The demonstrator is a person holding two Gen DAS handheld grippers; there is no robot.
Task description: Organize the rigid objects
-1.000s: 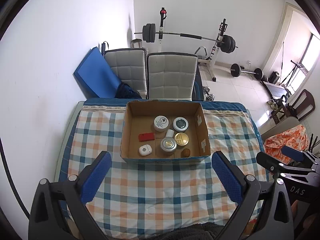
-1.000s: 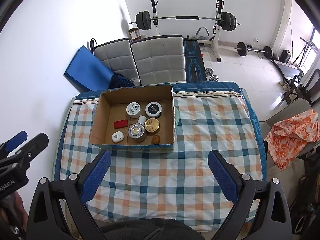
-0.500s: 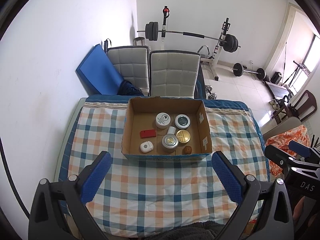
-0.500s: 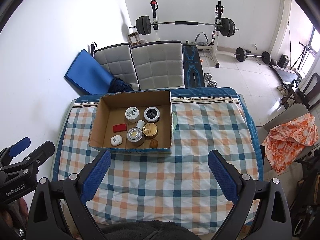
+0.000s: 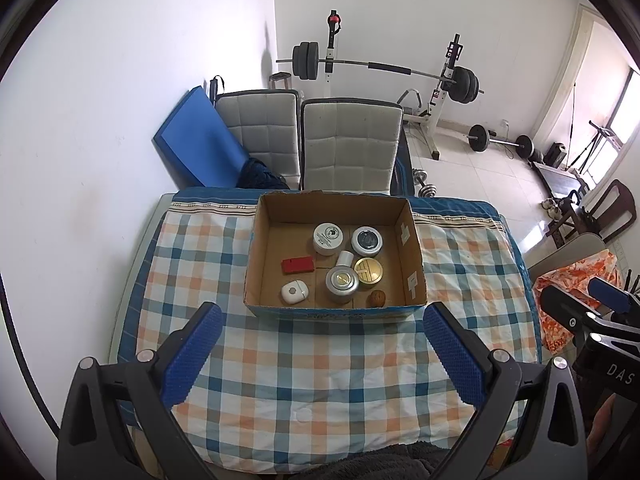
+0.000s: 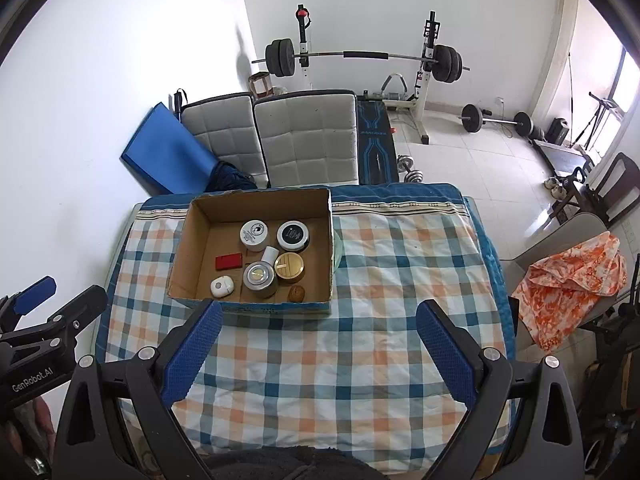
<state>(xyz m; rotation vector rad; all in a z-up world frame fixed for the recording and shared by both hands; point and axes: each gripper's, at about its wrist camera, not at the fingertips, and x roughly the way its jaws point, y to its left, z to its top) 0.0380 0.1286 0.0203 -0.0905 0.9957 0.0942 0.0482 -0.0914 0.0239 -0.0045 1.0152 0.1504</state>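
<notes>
A cardboard box [image 5: 412, 264] [image 6: 188, 236] stands on the checked tablecloth [image 5: 320, 364] [image 6: 360, 352] toward the table's far side. Inside lie several small things: a white round jar [image 5: 328, 237] [image 6: 254, 234], a dark-lidded jar [image 5: 367, 240] [image 6: 293, 235], a gold tin [image 5: 368, 270] [image 6: 289, 267], a silver tin [image 5: 341, 284] [image 6: 260, 279], a red block [image 5: 297, 265] [image 6: 228, 262], a white case [image 5: 294, 293] [image 6: 221, 287] and a brown nut [image 5: 377, 298] [image 6: 297, 293]. My left gripper [image 5: 320, 356] and right gripper [image 6: 318, 354] hang open and empty, high above the table's near edge.
Two padded chairs [image 5: 348, 148] and a blue mat [image 5: 200, 136] stand behind the table. A barbell rack [image 6: 360, 56] and weights fill the far floor. An orange cloth [image 6: 568, 280] lies over a chair at the right.
Both grippers have risen and pulled back, so the table and box look smaller and more of the room shows. Nothing in the box moved.
</notes>
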